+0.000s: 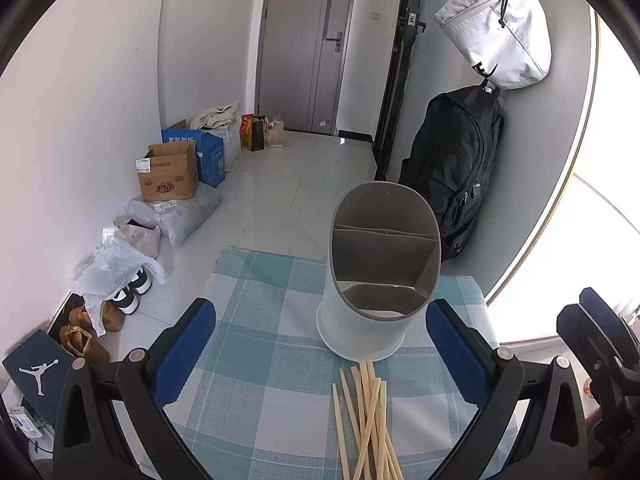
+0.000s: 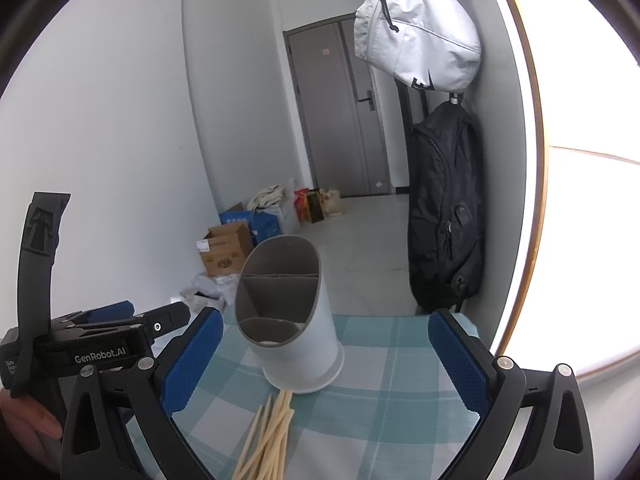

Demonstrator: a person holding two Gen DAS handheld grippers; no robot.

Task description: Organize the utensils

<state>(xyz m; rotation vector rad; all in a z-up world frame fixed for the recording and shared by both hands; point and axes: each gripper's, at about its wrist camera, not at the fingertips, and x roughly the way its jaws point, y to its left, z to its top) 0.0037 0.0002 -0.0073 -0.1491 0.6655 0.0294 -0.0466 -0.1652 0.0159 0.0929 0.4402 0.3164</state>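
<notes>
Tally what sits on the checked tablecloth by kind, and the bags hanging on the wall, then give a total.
Utensil holders: 1
Chopstick piles: 1 loose pile lying in front of the holder; single sticks overlap too much for an exact count
Hanging bags: 2, a white bag above a black backpack
Total: 4

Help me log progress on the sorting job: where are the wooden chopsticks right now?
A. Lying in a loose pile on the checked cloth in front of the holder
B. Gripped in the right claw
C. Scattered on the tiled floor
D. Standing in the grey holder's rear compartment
A: the pale wooden chopsticks lie in a crossed heap on the teal-and-white checked tablecloth, just short of the grey oval divided utensil holder, whose visible compartments hold none.
</notes>
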